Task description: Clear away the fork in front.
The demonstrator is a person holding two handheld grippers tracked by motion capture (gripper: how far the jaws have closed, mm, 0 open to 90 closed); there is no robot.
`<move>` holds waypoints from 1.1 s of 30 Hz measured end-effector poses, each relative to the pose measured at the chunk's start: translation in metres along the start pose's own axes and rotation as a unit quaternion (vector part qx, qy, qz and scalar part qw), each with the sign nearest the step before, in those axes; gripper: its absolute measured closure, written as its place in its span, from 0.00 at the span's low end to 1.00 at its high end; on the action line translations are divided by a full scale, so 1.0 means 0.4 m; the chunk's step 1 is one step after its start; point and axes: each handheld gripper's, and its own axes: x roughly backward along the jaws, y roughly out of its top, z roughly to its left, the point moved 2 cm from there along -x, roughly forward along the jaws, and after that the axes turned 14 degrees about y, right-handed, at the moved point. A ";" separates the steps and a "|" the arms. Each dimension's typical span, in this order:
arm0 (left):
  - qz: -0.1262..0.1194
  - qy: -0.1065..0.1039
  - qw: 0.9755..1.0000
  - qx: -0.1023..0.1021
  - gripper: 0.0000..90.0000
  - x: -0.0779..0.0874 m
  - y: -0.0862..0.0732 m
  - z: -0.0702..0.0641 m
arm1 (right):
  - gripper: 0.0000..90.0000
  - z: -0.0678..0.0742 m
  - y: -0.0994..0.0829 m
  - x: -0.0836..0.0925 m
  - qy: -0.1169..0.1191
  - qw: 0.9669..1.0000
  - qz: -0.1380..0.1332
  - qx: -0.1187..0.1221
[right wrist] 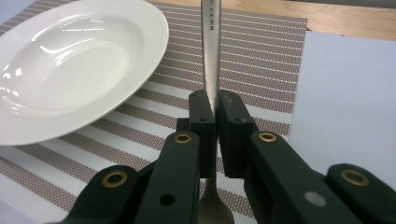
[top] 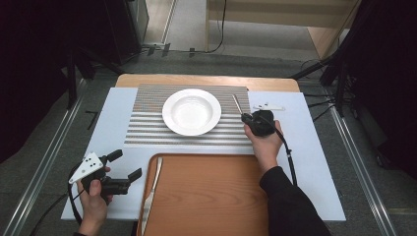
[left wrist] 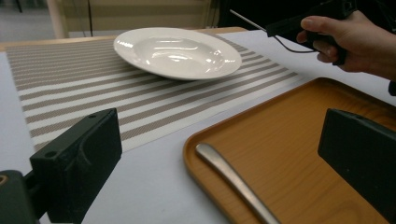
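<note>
White deep plate (top: 192,111) sat in the upper centre of the high view, on a striped placemat (top: 147,129) over a pale sheet (top: 314,162) covering the table (top: 206,80). Right gripper (top: 244,117) was just right of the plate at the mat's right edge, held by the right hand (top: 266,142); its fingers (right wrist: 201,122) were pressed together, pinching a metal utensil handle (right wrist: 211,46) that ran up the middle of the right gripper view, over the mat and just right of the plate rim. In the high view the thin handle (top: 238,104) stuck out toward the top of the frame from the gripper. Which kind of utensil it was, could not tell. Left gripper (top: 125,165) was at lower left, held by the left hand (top: 93,201) over the pale sheet, fingers (left wrist: 79,158) spread wide with nothing between them. Wooden tray (top: 211,196) filled the bottom centre, just below the mat. A second metal utensil (top: 153,184) lay along the tray's left side; its handle end (left wrist: 233,179) showed at lower centre of the left gripper view, between the two spread fingers but farther off, not touched. In that view the right hand (left wrist: 355,42) was at upper right.
</note>
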 end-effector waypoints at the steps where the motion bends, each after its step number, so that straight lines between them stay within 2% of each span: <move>1: 0.001 -0.004 1.000 -0.002 0.00 -0.002 0.004 -0.006 | 0.93 0.001 -0.003 0.005 0.002 1.000 -0.002 0.000; 16: 0.008 -0.035 0.999 -0.017 0.00 -0.049 0.049 -0.081 | 0.93 0.037 -0.046 0.087 0.036 0.999 -0.033 0.001; 22: 0.008 -0.044 0.999 -0.019 0.00 -0.068 0.062 -0.108 | 0.93 0.062 -0.066 0.117 0.047 0.998 -0.042 0.014; 25: 0.008 -0.048 0.999 -0.020 0.00 -0.079 0.068 -0.122 | 0.93 0.070 -0.078 0.132 0.055 0.997 -0.049 0.011; 33: 0.009 -0.063 0.998 -0.026 0.00 -0.107 0.087 -0.164 | 0.93 0.093 -0.107 0.176 0.072 0.995 -0.064 0.021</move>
